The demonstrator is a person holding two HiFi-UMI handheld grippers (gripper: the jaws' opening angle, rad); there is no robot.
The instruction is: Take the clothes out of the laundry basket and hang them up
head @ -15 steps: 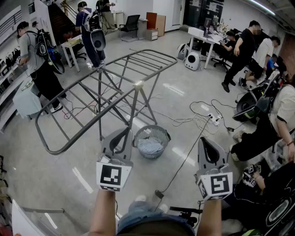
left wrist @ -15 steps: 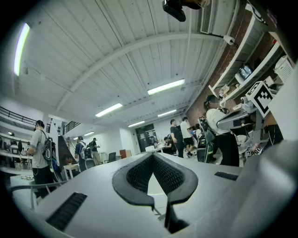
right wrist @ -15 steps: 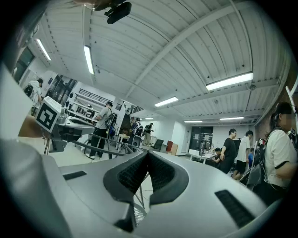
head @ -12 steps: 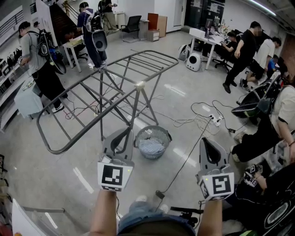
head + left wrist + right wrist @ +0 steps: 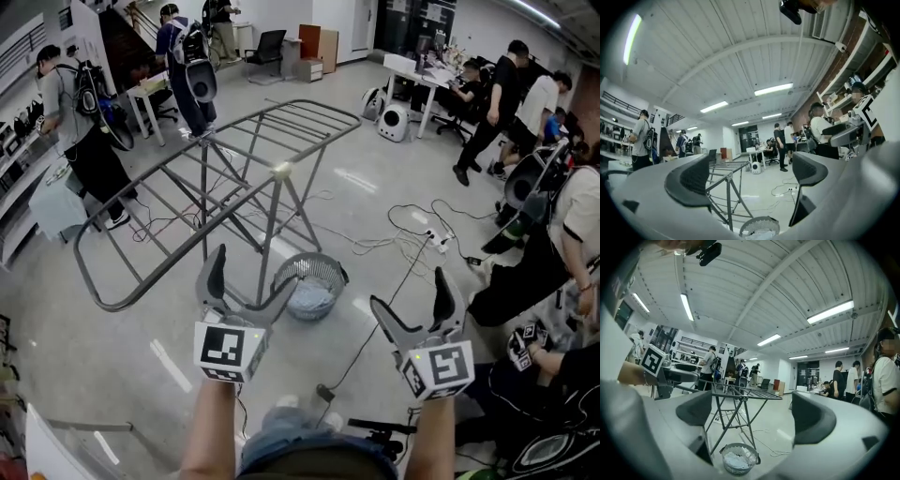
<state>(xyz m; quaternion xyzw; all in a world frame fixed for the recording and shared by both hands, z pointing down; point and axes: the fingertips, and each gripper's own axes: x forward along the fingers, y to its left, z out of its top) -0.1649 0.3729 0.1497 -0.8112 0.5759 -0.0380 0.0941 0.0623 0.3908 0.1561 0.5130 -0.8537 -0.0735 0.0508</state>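
A round grey mesh laundry basket (image 5: 324, 267) stands on the floor under the near end of the grey drying rack (image 5: 225, 159), with pale clothes (image 5: 307, 298) lying inside it. Nothing hangs on the rack. My left gripper (image 5: 255, 270) is held level just short of the basket, open and empty. My right gripper (image 5: 410, 291) is off to the basket's right, also open and empty. The left gripper view shows the basket (image 5: 759, 228) and the rack (image 5: 725, 185) between its jaws. In the right gripper view, the basket (image 5: 737, 458), its clothes (image 5: 735, 462) and the rack (image 5: 740, 397) lie ahead.
Cables and a power strip (image 5: 434, 240) trail across the floor right of the basket. A seated person (image 5: 562, 244) and equipment crowd the right side. People stand at the far left (image 5: 80, 122) and far back (image 5: 497, 103) near desks.
Both grippers' jaws, together in the earlier frames, now stand wide apart. The hands have stayed in about the same place in front of the basket.
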